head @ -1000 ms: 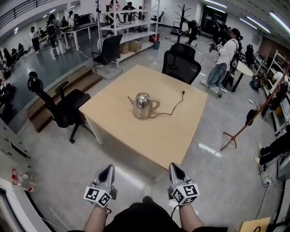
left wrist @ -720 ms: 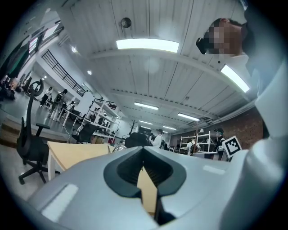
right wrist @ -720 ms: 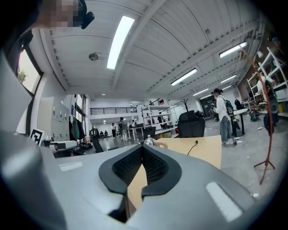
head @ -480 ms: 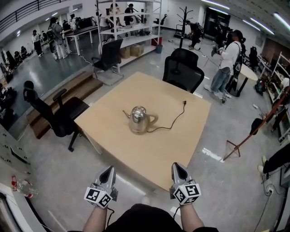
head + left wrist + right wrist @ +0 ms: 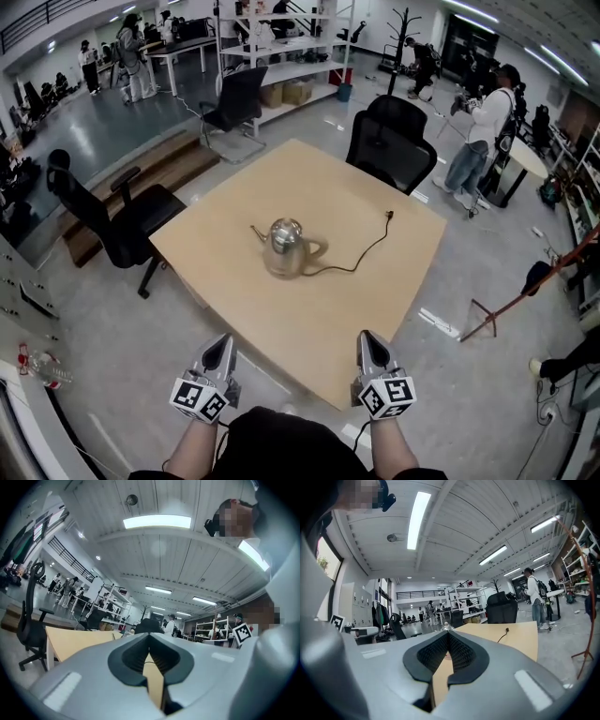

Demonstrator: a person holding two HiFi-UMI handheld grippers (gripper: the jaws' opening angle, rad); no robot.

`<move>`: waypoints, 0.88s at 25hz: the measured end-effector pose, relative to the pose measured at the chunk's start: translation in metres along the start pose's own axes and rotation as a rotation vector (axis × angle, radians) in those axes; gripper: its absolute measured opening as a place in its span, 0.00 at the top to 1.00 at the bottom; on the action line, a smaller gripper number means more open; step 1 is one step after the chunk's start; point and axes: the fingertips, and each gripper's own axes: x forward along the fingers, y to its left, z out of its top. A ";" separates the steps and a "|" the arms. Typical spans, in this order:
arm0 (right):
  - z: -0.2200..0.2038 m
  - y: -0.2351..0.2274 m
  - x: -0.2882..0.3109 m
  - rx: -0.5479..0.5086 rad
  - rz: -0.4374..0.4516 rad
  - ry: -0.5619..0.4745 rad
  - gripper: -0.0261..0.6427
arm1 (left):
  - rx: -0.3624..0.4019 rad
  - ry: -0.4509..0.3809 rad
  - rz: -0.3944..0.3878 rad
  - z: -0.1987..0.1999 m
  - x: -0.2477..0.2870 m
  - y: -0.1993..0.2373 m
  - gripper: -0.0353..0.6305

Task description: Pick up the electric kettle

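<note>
— Where is the kettle [image 5: 284,247]?

— Upright near the middle of the pale wooden counter [image 5: 328,319], with its spout toward the left of the head view and its handle toward the right. A black cord [image 5: 361,258] runs from its base across the top to a plug [image 5: 389,215] lying near the far right edge.

— And the two grippers?

— Low in the head view, side by side and pointing level toward the counter. The left gripper [image 5: 221,341] is over the floor just short of the near edge, and the right gripper [image 5: 368,337] has its tip at the near corner. Both are well apart from the kettle (nothing touches it).

— What about the fingers?

— In the left gripper view the dark fingers [image 5: 133,656] are pressed together with nothing between them, and only a strip of counter shows past them. In the right gripper view the fingers [image 5: 436,656] meet the same way, tip to tip, holding nothing.

— Anything else around?

— A black office chair [image 5: 112,211] stands at the counter's left side and another chair [image 5: 394,141] at its far side. Behind them is a white shelf [image 5: 281,56], and a person [image 5: 483,122] stands at the far right. A bottle [image 5: 37,367] lies on the floor at the left edge
</note>
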 end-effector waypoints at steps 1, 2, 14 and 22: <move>-0.001 -0.001 0.001 0.004 0.000 0.005 0.96 | 0.003 0.005 0.002 -0.001 0.000 -0.001 0.95; -0.003 -0.002 0.002 0.007 0.002 0.008 0.96 | 0.010 0.011 0.004 -0.002 0.000 -0.001 0.95; 0.000 0.001 0.047 -0.021 0.036 0.022 0.96 | 0.035 0.038 0.004 -0.005 0.030 0.014 0.95; 0.008 -0.006 0.082 -0.039 0.011 0.024 0.96 | 0.018 0.054 -0.028 -0.010 0.068 0.038 0.95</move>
